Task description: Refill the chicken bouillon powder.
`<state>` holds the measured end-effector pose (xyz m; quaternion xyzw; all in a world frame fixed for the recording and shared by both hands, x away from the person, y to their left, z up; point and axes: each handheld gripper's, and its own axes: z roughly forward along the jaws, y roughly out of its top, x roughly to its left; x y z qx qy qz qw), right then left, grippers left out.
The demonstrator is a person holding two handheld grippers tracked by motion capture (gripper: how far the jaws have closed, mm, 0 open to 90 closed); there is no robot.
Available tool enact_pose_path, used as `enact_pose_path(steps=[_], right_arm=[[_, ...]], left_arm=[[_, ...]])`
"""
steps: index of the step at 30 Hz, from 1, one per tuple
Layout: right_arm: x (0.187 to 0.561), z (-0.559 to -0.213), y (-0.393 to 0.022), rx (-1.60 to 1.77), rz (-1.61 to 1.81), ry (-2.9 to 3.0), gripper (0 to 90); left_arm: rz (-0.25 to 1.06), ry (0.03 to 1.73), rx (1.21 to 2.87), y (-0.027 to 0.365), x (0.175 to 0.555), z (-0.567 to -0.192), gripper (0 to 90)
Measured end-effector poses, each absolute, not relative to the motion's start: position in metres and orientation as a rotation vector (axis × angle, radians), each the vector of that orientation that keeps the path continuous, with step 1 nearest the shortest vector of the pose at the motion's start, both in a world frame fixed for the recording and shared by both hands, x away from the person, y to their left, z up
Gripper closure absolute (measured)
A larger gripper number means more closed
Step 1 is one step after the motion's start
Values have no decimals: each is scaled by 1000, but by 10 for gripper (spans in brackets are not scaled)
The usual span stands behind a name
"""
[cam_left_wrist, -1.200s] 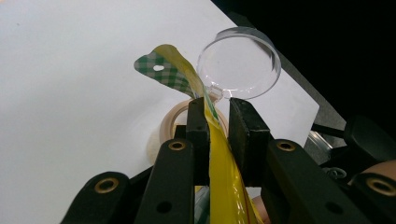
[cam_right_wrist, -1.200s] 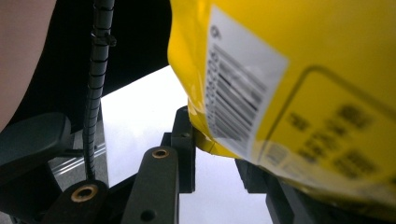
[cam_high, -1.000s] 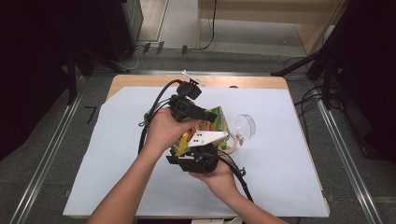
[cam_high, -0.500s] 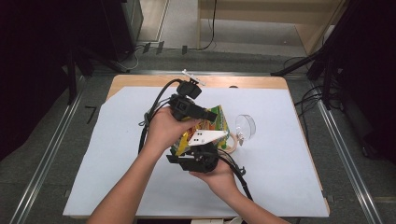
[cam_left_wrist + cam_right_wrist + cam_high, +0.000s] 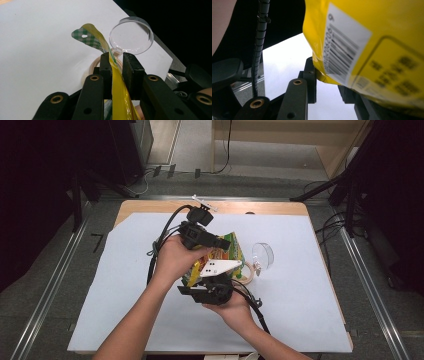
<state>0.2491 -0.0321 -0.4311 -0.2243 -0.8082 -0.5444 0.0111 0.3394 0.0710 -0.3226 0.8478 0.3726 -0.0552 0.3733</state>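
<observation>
Yellow crinkly plastic snack bag (image 5: 220, 257) w/ a green-checked top edge sits at frame centre in the high view, lifted just above the white sheet (image 5: 310, 285) covering the wooden worktop (image 5: 150, 206), held between both hands. Left gripper (image 5: 116, 61) has its jaws nearly together, clamped on the bag's thin flat seam; in the left gripper view the seam runs up btwn the black pads (image 5: 106, 66) and curls over at upper centre, showing the checked flap w/ a small hang hole. Right gripper (image 5: 325, 76), lower centre of the high view, is also narrowly set, pinching the bag's bottom corner; barcode label fills upper right of the right gripper view. Clear round plastic lid (image 5: 263, 255) stands on edge just right of the bag, w/ a beige ring (image 5: 245, 272) flat on the sheet beside it.
</observation>
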Motion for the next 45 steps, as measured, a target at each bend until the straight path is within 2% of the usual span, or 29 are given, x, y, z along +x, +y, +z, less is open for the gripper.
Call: enact_pose_path(steps=[45], right_arm=[[256,-432,-30,-687,-1689,-2516,727]], left_arm=[[-109,962,2154,74,341,-323,785]])
